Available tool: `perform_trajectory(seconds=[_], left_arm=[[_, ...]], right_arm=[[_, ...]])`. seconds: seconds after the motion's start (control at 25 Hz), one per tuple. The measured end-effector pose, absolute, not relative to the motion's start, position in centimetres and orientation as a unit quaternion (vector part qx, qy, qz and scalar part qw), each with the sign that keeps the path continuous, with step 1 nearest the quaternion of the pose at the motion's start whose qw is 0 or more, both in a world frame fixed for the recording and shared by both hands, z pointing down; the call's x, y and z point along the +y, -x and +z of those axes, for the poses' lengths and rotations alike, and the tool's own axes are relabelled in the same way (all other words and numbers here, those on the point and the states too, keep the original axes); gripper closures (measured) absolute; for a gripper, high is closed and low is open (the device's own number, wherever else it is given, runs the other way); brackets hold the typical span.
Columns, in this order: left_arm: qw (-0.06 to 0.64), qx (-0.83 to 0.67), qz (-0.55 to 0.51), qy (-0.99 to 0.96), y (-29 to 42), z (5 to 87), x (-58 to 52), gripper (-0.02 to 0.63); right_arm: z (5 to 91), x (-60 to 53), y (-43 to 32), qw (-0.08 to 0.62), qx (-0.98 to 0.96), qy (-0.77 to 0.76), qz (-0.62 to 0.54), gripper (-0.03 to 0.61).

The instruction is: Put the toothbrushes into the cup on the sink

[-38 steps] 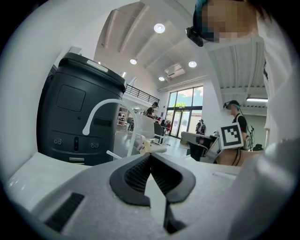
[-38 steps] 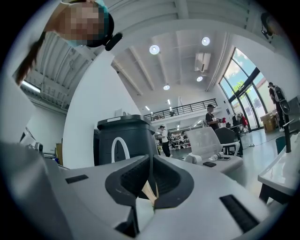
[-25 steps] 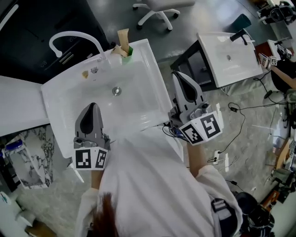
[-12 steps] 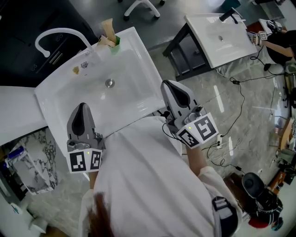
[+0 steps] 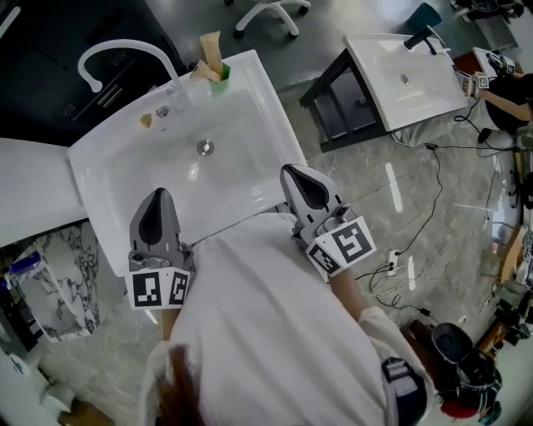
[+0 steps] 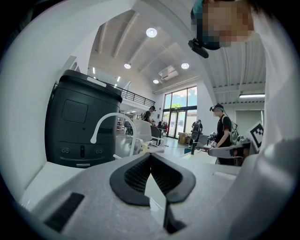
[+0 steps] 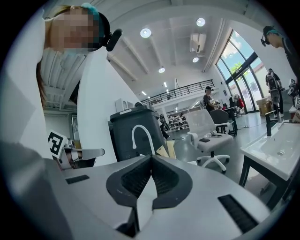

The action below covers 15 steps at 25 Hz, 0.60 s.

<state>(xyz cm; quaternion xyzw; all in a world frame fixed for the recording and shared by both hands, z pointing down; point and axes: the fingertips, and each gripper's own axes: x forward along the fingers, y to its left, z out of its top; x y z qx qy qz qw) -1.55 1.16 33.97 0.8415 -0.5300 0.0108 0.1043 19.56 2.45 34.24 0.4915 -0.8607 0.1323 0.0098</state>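
Note:
The white sink [image 5: 117, 158] fills the upper left of the head view, with a curved white faucet [image 5: 125, 52] at its back. In the sink's far right corner stands a green cup [image 5: 224, 77], and tan toothbrush packs [image 5: 209, 48] stick up out of it. My left gripper [image 5: 157, 195] hovers over the sink's front rim, shut and empty. Off the sink's front right corner is my right gripper [image 5: 291, 170], also shut and empty. In the right gripper view the jaws [image 7: 151, 157] meet, and the faucet [image 7: 140, 135] and packs [image 7: 165, 150] lie beyond. The left gripper's jaws [image 6: 150, 154] meet too.
A black cabinet [image 5: 58, 42] stands behind the faucet. Small items [image 5: 146, 120] lie on the sink's back ledge. A second sink on a black stand [image 5: 405, 83] is at the upper right, an office chair [image 5: 271, 10] at the top. Cables [image 5: 416, 225] trail over the floor.
My right gripper has dropped and drawn back toward my body, ending nearer the sink's front right corner. The left gripper has barely shifted. Both stay shut.

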Motion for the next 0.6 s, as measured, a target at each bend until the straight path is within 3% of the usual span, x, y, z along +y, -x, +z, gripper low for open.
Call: perform_trajectory(seconds=[0.6], left_arm=[[0.103,-0.541,0.01,-0.834,2.1,34.1,1.2,0.601]], right_arm=[[34.1,1.5,-19.2,0.004,-0.864,-0.488,0.126,0.566]])
